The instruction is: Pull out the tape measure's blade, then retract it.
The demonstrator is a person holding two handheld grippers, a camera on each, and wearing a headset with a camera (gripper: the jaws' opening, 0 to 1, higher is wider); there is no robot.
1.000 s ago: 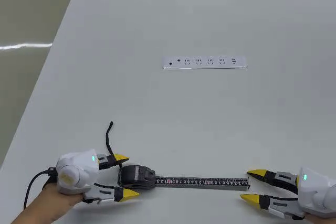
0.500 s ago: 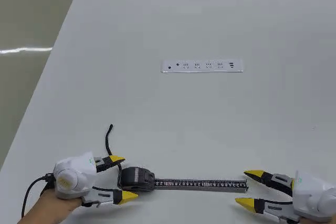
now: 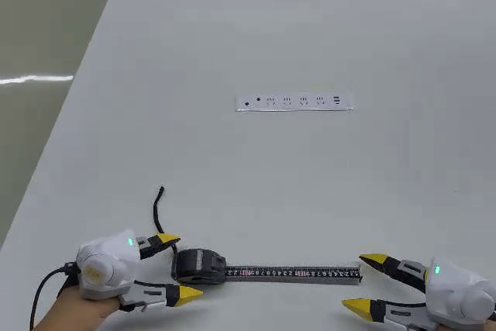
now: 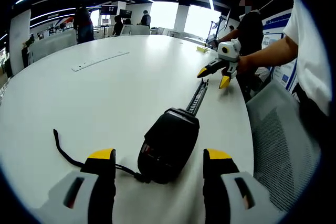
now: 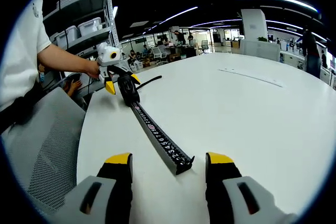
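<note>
The tape measure lay at seven o'clock with its blade out toward three o'clock, the left gripper open astride the case and the right gripper open by the hook, so retracting looked due next, needing the case gripped.

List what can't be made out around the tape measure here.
- Black tape measure case: underside hidden by its own body, left gripper view.
- Black numbered blade: numerals too small to read, head view.
- Right yellow-tipped claw: rear cut off at the bottom-right corner, head view.
</note>
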